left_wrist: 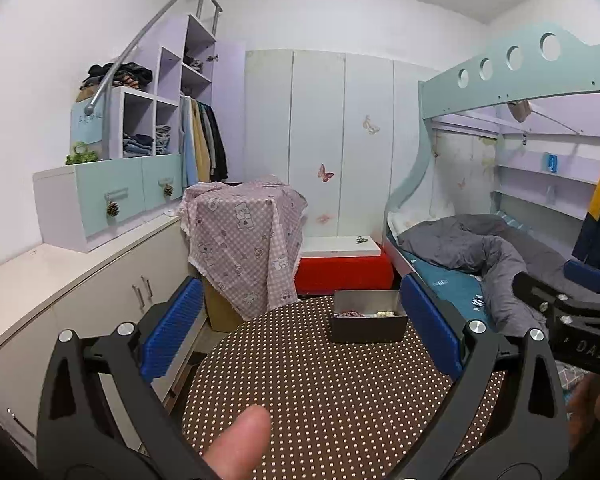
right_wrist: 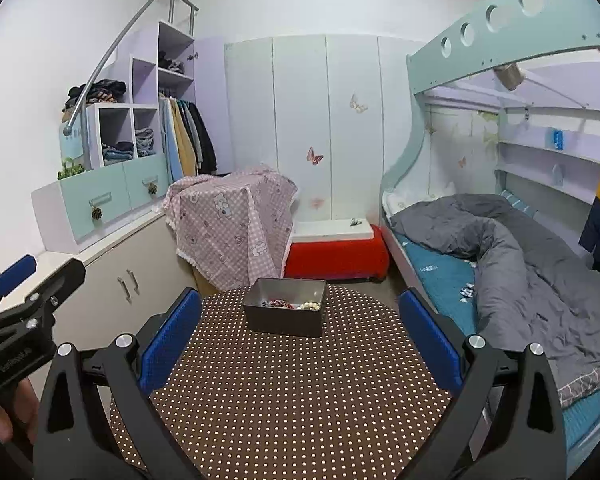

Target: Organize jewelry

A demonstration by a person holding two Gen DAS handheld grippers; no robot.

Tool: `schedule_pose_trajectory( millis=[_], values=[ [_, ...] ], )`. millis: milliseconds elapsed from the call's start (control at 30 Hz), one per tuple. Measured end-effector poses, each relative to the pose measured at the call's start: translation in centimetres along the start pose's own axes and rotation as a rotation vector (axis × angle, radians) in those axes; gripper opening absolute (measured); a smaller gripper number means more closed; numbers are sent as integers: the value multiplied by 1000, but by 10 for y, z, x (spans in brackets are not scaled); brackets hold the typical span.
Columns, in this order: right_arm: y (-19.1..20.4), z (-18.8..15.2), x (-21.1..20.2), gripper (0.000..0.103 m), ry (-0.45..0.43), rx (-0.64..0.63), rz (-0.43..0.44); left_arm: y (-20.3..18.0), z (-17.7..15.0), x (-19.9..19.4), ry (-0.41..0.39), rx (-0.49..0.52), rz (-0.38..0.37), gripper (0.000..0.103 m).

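Two tongs, left [left_wrist: 300,332] and right [right_wrist: 300,332], both spread wide, jewelry tin [right_wrist: 285,306] ahead, untouched

bunk bed [right_wrist: 500,240], white wardrobe [right_wrist: 324,128], stepped shelves [right_wrist: 140,120]

Both wrist views face forward over dotted table [left_wrist: 320,380], apparently side by side; share box [right_wrist: 284,308], bed [right_wrist: 500,248].

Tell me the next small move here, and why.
Probably bring the right claw forward and down toward the box. Both claws are open and empty, held back from it, and the jewelry lies inside, with beads at its right end. The box sits nearly centered between the right claw's fingers.
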State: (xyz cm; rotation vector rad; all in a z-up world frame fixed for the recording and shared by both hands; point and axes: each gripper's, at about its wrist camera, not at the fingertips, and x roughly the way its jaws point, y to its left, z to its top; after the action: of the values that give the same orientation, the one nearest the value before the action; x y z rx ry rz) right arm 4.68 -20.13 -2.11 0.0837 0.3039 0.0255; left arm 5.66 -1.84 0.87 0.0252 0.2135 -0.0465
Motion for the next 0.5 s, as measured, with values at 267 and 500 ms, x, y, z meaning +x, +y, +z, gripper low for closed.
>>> schedule_pose_trajectory(
  millis=[267,500],
  values=[
    [5,-6,-22,96,-32,4,-5,5,-12,-24,-6,-12,15,97],
    [11,-10,-27,96,-39,-10,-7,3,-15,-34,-13,-5,21,97]
  ],
)
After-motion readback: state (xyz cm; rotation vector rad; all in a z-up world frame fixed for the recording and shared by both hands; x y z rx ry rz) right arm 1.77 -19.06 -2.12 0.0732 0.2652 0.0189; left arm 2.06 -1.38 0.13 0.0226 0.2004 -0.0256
